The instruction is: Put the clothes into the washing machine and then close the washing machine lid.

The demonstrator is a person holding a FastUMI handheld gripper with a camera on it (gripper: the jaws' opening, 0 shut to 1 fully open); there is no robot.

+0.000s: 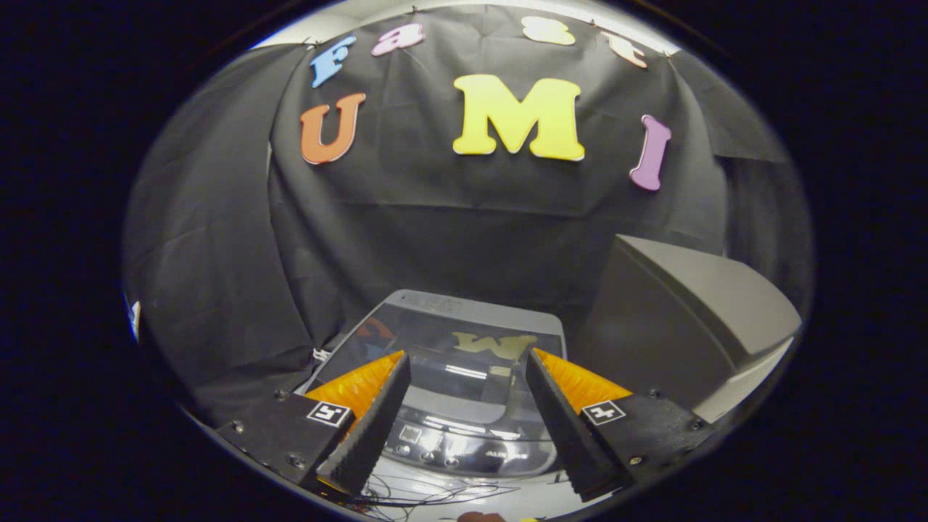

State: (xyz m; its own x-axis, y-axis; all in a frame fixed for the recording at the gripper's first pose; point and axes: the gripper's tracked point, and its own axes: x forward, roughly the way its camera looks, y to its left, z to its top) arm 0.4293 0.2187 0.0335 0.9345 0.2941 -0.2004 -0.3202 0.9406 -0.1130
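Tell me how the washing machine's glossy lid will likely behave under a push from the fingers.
The lid looks rigid and flat, so it should not flex. Its mirror-like sheen suggests the fingers may slip on it. The gripper hovers open above it.

The claw [467, 362] is hovering with its fingers spread apart, gripping nothing, above the washing machine [464, 377]. The machine's glossy lid [464, 348] is lying closed, showing between and beyond the fingers. A grey box-like object [681, 319] is standing just beside the machine, ahead of the right finger.
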